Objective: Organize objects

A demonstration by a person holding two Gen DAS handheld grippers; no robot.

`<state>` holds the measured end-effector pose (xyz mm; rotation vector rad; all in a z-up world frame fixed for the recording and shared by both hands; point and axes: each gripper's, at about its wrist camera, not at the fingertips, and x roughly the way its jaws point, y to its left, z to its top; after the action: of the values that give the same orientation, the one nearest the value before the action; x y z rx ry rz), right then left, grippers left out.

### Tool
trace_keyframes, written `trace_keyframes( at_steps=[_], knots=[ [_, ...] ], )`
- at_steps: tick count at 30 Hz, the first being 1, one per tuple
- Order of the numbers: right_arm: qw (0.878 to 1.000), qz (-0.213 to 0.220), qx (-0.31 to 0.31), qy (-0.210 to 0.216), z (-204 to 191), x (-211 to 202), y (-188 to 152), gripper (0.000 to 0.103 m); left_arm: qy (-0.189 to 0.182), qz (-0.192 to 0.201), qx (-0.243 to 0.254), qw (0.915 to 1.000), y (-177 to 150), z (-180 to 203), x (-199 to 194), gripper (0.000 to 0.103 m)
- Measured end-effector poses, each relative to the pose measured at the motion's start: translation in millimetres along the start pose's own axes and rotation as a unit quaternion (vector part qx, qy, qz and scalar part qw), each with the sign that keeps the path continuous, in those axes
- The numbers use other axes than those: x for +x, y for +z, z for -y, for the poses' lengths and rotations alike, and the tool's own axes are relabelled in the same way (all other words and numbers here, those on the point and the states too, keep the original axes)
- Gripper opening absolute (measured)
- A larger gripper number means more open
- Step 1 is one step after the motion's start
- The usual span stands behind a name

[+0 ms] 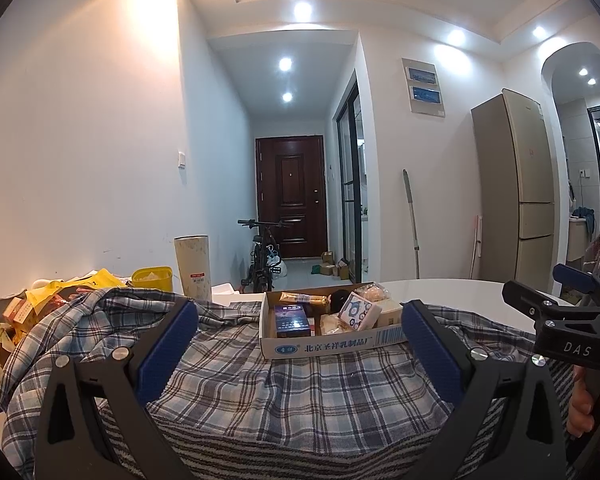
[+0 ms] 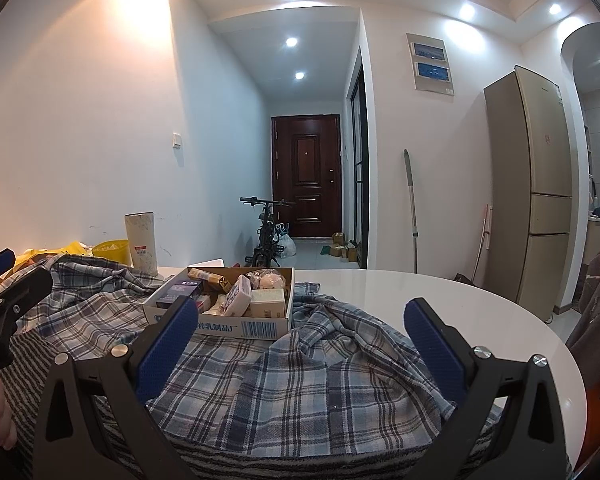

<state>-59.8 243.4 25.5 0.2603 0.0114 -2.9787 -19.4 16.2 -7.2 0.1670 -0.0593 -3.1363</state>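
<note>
A round white table (image 2: pixel 440 304) fills the foreground, its right half bare out to the curved edge, its left half buried under a rumpled plaid shirt (image 1: pixel 300 380) that lies over a striped cloth (image 2: pixel 24 376). On the shirt sits an open cardboard box (image 1: pixel 324 342) printed with a barcode and Chinese characters, packed with a dark blue carton (image 1: pixel 293 320), a gold-wrapped bar (image 1: pixel 304 299) and a white patterned packet (image 1: pixel 358 312). Behind the shirt stand a tall pale cylinder (image 1: pixel 193 265) bearing a red-and-white sticker, a yellow tub (image 1: pixel 152 278) and a heap of snack wrappers (image 1: pixel 24 312) at the table's left edge. The left gripper (image 1: pixel 300 344) hovers spread wide above the shirt, grasping nothing; the right gripper (image 2: pixel 300 340), marked "DAS", is likewise spread and empty. Beyond, a bicycle (image 2: pixel 269 232) stands in the hallway.
</note>
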Motion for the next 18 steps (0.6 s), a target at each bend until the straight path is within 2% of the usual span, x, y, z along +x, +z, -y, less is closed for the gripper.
trace_keyframes(
  at_steps=[18],
  knots=[
    [1.000, -0.002, -0.001, -0.007, -0.1, 1.1, -0.2, 0.103, 0.000, 0.002, -0.001, 1.0000, 0.9, -0.9, -1.3, 0.103]
  ],
)
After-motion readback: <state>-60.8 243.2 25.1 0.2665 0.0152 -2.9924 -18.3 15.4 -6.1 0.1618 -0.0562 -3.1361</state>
